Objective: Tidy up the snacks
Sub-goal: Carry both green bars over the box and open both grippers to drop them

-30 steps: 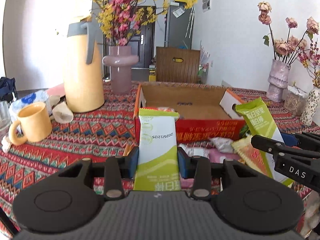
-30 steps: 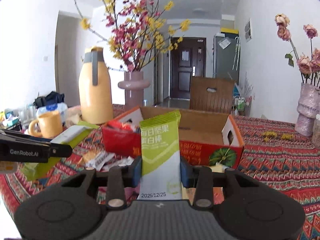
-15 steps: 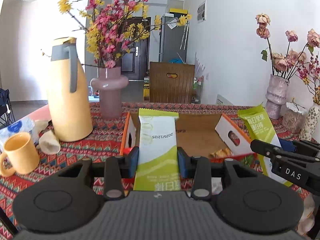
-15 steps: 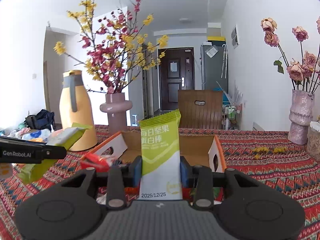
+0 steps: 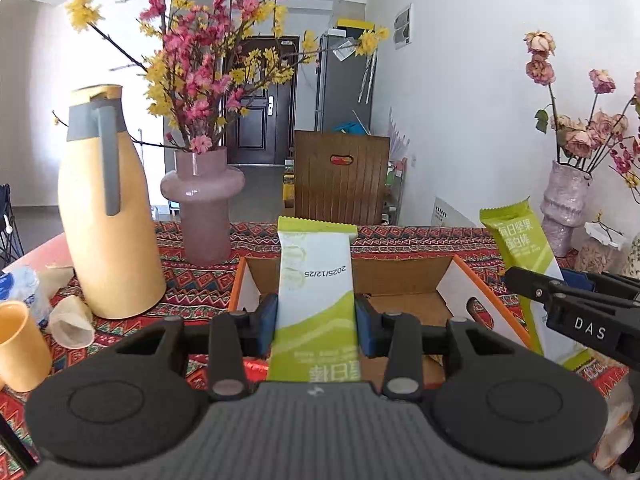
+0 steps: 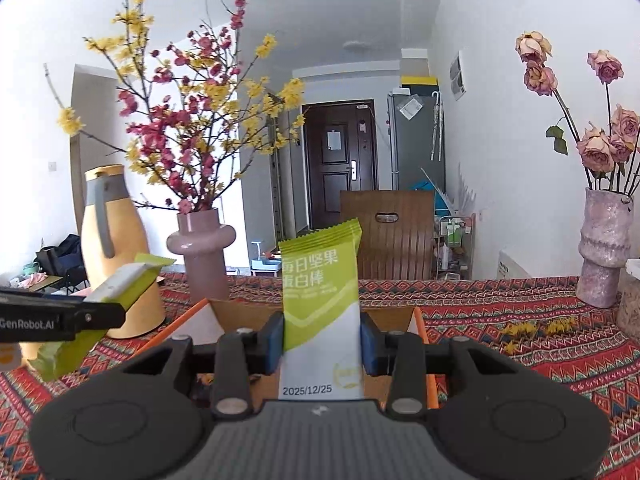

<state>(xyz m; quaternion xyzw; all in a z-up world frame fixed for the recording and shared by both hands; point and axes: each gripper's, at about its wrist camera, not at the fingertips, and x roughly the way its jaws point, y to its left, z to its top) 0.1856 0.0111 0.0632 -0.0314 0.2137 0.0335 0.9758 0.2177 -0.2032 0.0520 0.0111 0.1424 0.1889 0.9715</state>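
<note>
Here the tabletop, spread with a red patterned cloth, carries an open cardboard box with orange edges, and that box looks like where the snacks belong. Behind it to the left stand a tall yellow jug and a pink vase of blossom. The left gripper is clamped on a green and white snack bar, held upright in front of the box's near wall; the right gripper is likewise closed on a second snack bar, poised above the box's near edge. To do this step well, I would carry each bar fully over the box's floor, keep the two grippers apart so they do not knock, lower each bar until it lies flat, and only then release, setting them side by side rather than dropping them.
</note>
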